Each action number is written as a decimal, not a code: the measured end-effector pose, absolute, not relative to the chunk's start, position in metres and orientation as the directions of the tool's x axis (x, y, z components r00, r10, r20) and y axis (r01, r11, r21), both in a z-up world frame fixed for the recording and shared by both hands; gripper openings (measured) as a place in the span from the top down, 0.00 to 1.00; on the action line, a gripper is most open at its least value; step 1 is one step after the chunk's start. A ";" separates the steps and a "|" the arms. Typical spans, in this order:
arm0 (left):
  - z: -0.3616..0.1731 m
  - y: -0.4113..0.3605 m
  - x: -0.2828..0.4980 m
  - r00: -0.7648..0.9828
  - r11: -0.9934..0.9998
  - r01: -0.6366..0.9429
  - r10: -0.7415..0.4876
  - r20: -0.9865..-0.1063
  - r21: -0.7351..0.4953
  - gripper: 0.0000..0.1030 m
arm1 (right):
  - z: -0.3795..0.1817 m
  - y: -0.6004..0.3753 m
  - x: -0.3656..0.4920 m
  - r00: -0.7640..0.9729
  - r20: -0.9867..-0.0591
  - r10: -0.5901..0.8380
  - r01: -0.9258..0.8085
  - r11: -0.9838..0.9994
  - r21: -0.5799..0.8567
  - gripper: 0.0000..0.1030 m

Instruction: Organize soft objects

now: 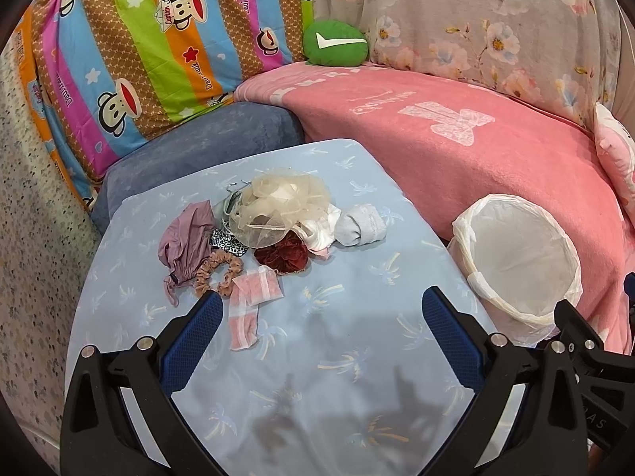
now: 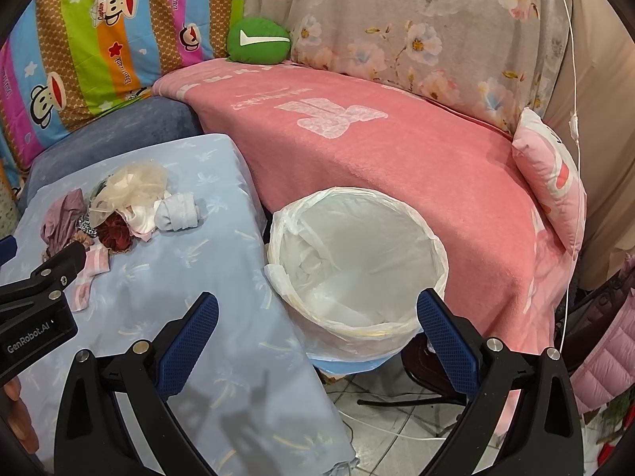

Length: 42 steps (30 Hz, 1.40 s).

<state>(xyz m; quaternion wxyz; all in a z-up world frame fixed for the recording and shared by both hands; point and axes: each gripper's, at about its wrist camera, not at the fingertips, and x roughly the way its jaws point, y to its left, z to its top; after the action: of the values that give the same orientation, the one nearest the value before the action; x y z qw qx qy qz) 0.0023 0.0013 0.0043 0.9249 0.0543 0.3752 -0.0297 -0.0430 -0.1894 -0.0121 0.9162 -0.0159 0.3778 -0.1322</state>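
Note:
A heap of soft things lies on the light blue table (image 1: 317, 357): a cream mesh puff (image 1: 278, 206), a mauve cloth (image 1: 186, 238), a tan scrunchie (image 1: 218, 273), a dark red scrunchie (image 1: 283, 258), a rolled white sock (image 1: 363, 224) and a pink striped sock (image 1: 248, 309). My left gripper (image 1: 321, 309) hangs open just short of the heap, its left finger beside the pink sock. A white lined bin (image 2: 353, 265) stands to the right of the table. My right gripper (image 2: 317, 313) is open over the bin's near rim, with nothing in it.
A pink blanket (image 2: 397, 166) covers the sofa behind the bin, with a green cushion (image 2: 258, 41), a striped cartoon cover (image 1: 139, 39) and a small pink pillow (image 2: 555, 182). Tiled floor and cables (image 2: 377, 416) lie below the bin.

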 end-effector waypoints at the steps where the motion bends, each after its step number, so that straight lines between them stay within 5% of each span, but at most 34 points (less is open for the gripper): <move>1: 0.004 0.002 0.002 0.718 0.992 0.096 -0.014 -0.696 0.079 0.07 | -0.012 -0.190 -0.043 0.679 -0.688 -0.254 0.230 0.965 -0.128 0.06; 42: 0.006 0.002 -0.001 0.725 0.993 0.101 -0.030 -0.688 0.063 0.07 | -0.006 -0.193 -0.044 0.683 -0.683 -0.259 0.235 0.963 -0.130 0.06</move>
<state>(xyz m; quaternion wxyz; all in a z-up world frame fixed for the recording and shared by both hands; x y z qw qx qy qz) -0.0011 0.0019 0.0057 0.9274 0.0480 0.3693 -0.0351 -0.0444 -0.1935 -0.0063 0.9171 -0.0161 0.3749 -0.1344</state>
